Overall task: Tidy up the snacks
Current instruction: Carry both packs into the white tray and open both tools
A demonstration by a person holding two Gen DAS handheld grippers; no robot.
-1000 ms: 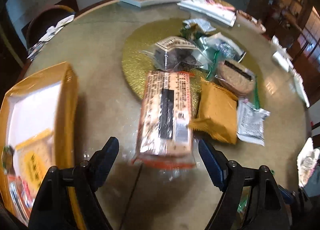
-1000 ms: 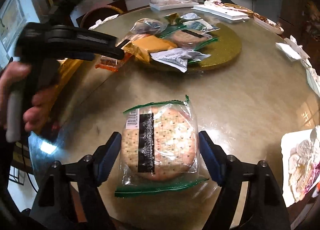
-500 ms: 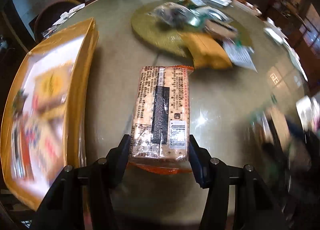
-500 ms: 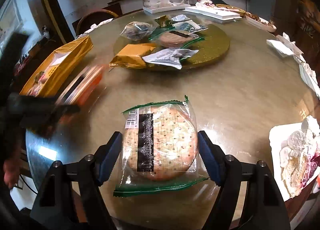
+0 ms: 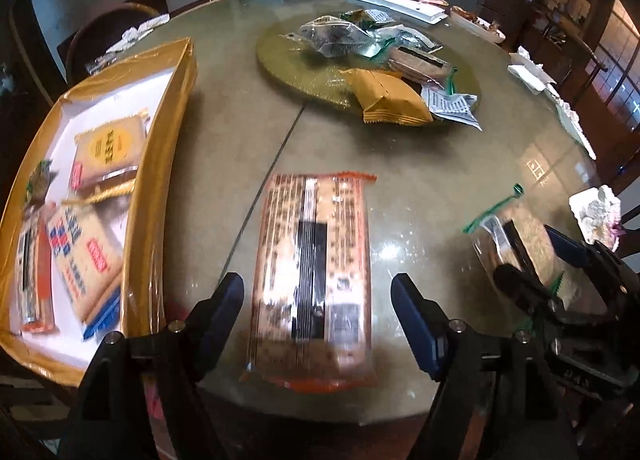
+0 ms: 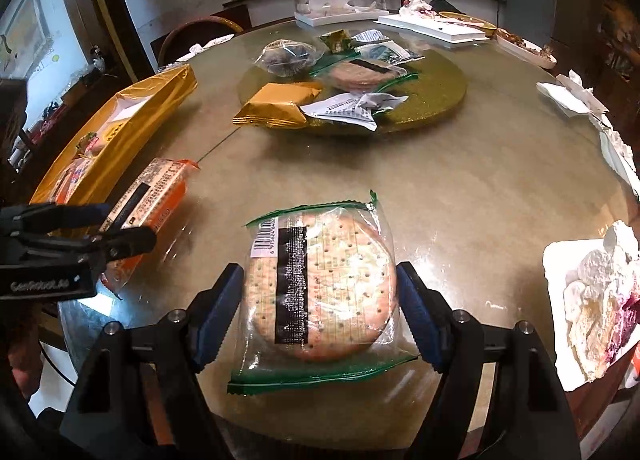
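Note:
An orange cracker pack [image 5: 314, 276] lies on the round table between the fingers of my left gripper [image 5: 318, 306], which is open with a gap on each side of the pack. The pack also shows in the right wrist view [image 6: 150, 200]. My right gripper [image 6: 320, 302] has its pads against the sides of a round cracker in a green-edged clear bag [image 6: 318, 292]; it also shows in the left wrist view [image 5: 520, 248]. A gold box [image 5: 160, 180] at the left holds several snack packs.
A gold turntable [image 6: 432, 88] at the table's middle carries several snacks, among them a gold pack [image 6: 280, 104] and a white wrapper [image 6: 352, 108]. A white plate with food scraps [image 6: 592, 300] sits at the right edge. White trays [image 6: 436, 26] stand at the far side.
My left gripper pulled the orange pack from the turntable toward the near edge, closed on it, and has now opened around it. My right gripper stayed around the round cracker bag.

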